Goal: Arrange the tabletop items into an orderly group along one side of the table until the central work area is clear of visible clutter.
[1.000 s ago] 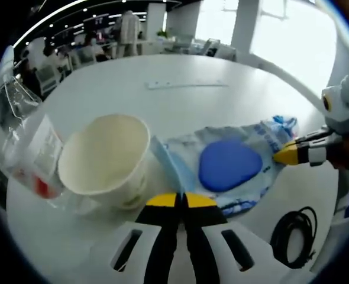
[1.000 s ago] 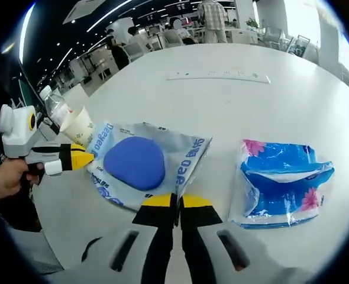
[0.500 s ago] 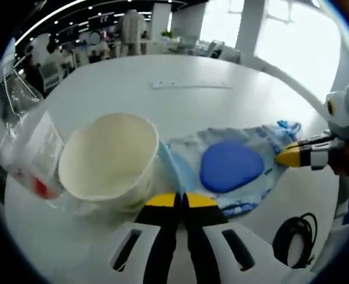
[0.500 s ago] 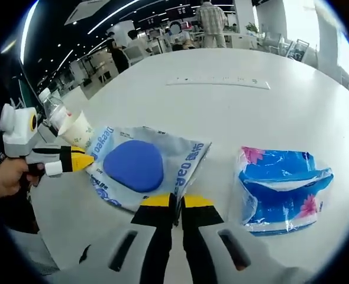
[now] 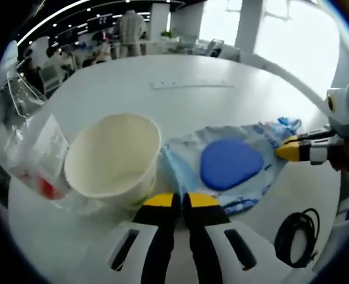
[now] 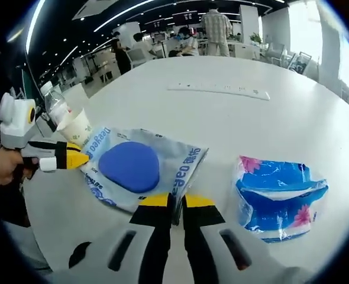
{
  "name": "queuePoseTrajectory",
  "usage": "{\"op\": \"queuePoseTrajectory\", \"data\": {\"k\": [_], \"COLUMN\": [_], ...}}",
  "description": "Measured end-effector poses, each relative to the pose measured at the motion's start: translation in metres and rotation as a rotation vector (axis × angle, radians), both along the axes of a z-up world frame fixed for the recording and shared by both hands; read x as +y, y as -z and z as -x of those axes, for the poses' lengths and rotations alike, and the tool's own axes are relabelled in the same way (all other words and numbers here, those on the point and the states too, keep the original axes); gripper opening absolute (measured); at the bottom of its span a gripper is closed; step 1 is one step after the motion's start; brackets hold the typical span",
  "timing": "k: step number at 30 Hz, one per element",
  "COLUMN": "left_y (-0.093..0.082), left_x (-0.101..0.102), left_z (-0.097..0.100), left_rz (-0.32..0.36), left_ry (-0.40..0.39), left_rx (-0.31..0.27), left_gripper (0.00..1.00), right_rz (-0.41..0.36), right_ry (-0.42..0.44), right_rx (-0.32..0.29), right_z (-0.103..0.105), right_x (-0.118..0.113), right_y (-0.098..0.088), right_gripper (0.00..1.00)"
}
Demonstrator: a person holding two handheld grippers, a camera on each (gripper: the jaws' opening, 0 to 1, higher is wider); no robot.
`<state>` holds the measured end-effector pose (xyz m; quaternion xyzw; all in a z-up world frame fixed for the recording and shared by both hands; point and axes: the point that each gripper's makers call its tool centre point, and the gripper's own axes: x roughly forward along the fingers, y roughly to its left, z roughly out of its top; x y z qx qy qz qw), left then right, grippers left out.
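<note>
A flat wet-wipes pack (image 5: 230, 164) with a round blue lid lies on the white table (image 5: 127, 94). My left gripper (image 5: 179, 201) is shut on its near corner, right beside a cream paper cup (image 5: 112, 161) and a clear plastic bottle (image 5: 35, 155). My right gripper (image 6: 175, 202) is shut on the opposite edge of the wet-wipes pack (image 6: 130, 167). In the left gripper view, the right gripper (image 5: 282, 154) pinches the pack's far corner. In the right gripper view, the left gripper (image 6: 80, 160) is at the pack's left edge. A blue tissue pack (image 6: 278, 198) lies to the right.
A long white strip (image 6: 219, 89) lies further out on the table. A coiled black cable (image 5: 293, 234) sits near the table edge. The cup (image 6: 77, 127) and bottle (image 6: 55, 106) stand behind the left gripper. People and desks fill the background.
Both views have shifted slightly. The wet-wipes pack stays held between the two grippers and the cup sits a little closer to the left jaws.
</note>
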<state>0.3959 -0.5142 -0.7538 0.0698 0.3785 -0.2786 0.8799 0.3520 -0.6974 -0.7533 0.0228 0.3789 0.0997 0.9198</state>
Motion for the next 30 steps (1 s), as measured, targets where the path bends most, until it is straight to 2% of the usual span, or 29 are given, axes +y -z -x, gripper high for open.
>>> {"op": "queuePoseTrajectory", "data": {"k": [8, 19, 25, 27, 30], "left_y": [-0.006, -0.019, -0.036, -0.044, -0.061], "left_x": [0.002, 0.005, 0.01, 0.01, 0.009], "left_z": [0.004, 0.016, 0.027, 0.035, 0.049], "left_rz": [-0.013, -0.025, -0.024, -0.01, 0.008], "left_ry": [0.008, 0.031, 0.046, 0.053, 0.084], "left_rx": [-0.012, -0.043, -0.106, -0.12, -0.172], "left_gripper": [0.09, 0.11, 0.12, 0.13, 0.15], "right_rz": [0.015, 0.047, 0.046, 0.055, 0.057], "right_ry": [-0.006, -0.029, -0.039, -0.049, -0.062], "right_rx": [-0.012, -0.049, -0.064, -0.072, -0.083], "right_z": [0.006, 0.012, 0.019, 0.022, 0.027], "right_x": [0.0, 0.0, 0.003, 0.003, 0.005], "right_y": [-0.001, -0.014, -0.02, -0.023, -0.028], "right_gripper": [0.08, 0.11, 0.14, 0.15, 0.17]}}
